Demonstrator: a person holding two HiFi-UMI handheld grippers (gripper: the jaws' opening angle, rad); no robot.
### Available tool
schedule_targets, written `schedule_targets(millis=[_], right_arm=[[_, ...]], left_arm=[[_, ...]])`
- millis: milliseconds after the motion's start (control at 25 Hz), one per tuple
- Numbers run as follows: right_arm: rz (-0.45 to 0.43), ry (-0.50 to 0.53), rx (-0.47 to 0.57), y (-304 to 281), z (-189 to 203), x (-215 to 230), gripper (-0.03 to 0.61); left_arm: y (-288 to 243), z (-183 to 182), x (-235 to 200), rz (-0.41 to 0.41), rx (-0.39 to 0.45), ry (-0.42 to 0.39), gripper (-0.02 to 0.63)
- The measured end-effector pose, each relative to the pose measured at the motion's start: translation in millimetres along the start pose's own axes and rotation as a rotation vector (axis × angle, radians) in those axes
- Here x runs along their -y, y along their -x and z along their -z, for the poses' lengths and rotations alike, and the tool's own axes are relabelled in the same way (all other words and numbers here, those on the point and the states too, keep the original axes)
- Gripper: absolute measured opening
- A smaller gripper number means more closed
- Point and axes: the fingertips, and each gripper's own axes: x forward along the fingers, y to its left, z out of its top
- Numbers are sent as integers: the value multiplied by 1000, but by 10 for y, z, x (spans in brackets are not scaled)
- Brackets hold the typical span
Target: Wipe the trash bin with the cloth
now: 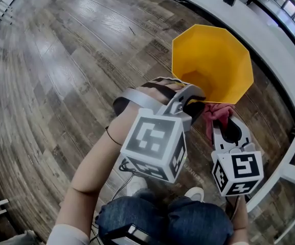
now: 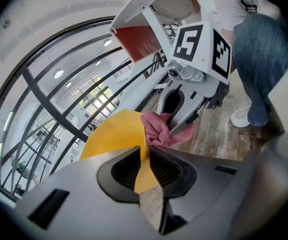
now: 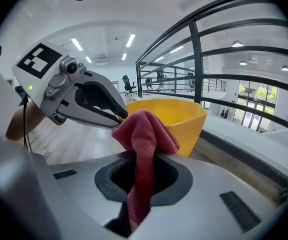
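Observation:
The yellow trash bin (image 1: pixel 213 60) is held tilted above the wooden floor, its opening turned up toward me. My left gripper (image 1: pixel 194 97) is shut on the bin's near rim, and the yellow wall (image 2: pixel 143 156) sits pinched between its jaws. Just to its right, my right gripper (image 1: pixel 224 117) is shut on a red cloth (image 1: pixel 216 114). In the right gripper view the cloth (image 3: pixel 144 139) bunches up out of the jaws, close to the bin's outer wall (image 3: pixel 183 121) and beside the left gripper (image 3: pixel 84 99). I cannot tell whether cloth and bin touch.
A white curved ledge (image 1: pixel 270 40) with a black railing runs along the right side, close behind the bin. Wooden floor (image 1: pixel 65 70) spreads to the left. The person's jeans and white shoes (image 1: pixel 196 193) are directly below the grippers.

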Motion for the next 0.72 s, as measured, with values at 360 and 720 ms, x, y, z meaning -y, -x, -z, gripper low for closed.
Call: schedule_targets(millis=[360, 720], right_arm=[[-3, -6, -87, -297, 346, -26, 51], [20, 11, -214, -641, 835, 9, 51]], left_arm=[[-5, -6, -2, 4, 12, 12, 59], [-3, -22, 10, -4, 15, 5, 59]])
